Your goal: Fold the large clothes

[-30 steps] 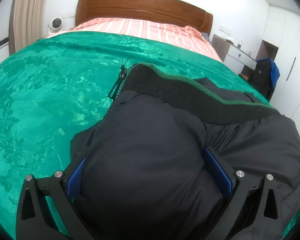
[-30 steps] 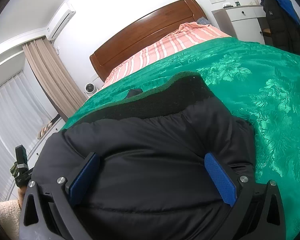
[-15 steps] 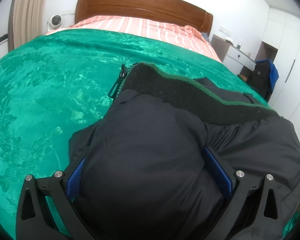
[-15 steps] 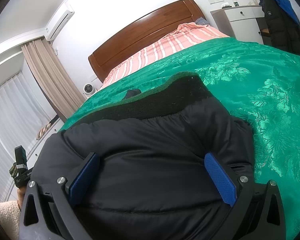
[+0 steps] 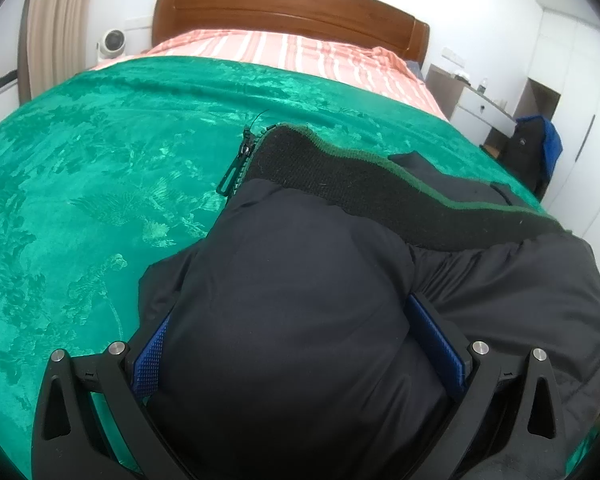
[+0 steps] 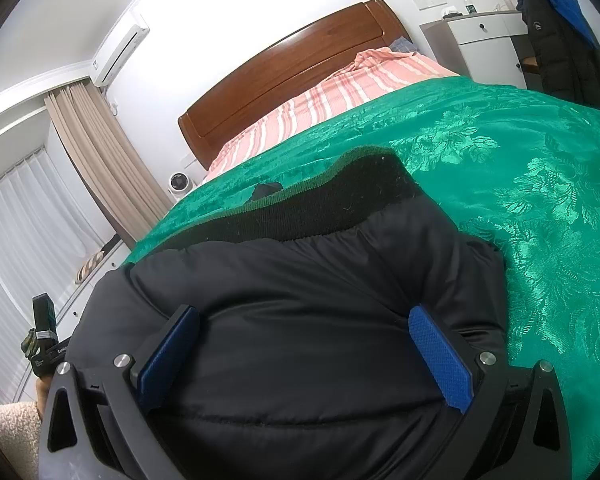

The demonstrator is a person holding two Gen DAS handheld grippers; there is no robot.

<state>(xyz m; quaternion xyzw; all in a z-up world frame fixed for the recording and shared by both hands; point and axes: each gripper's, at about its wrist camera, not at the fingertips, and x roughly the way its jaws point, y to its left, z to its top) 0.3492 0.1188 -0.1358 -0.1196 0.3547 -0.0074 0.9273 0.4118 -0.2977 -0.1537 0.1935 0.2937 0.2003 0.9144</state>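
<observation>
A large black puffer jacket (image 5: 300, 300) with a black ribbed hem edged in green (image 5: 380, 184) lies bunched on the green bedspread (image 5: 80, 184). Its zipper end (image 5: 236, 164) sticks out at the hem's left corner. My left gripper (image 5: 296, 344) stands wide apart with a thick fold of the jacket bulging between its blue pads (image 5: 150, 354). My right gripper (image 6: 304, 344) likewise straddles a thick fold of the same jacket (image 6: 300, 300), blue pads (image 6: 440, 360) pressed against the fabric on both sides.
The bed has a wooden headboard (image 5: 292, 4) and a pink striped sheet (image 5: 300, 52). A white nightstand (image 5: 480, 108) and a dark coat on a chair (image 6: 560, 32) stand at the right. Curtains (image 6: 92, 152) and a small fan (image 5: 112, 42) are on the left.
Both grippers have moved slightly forward with the jacket; their grip looks unchanged.
</observation>
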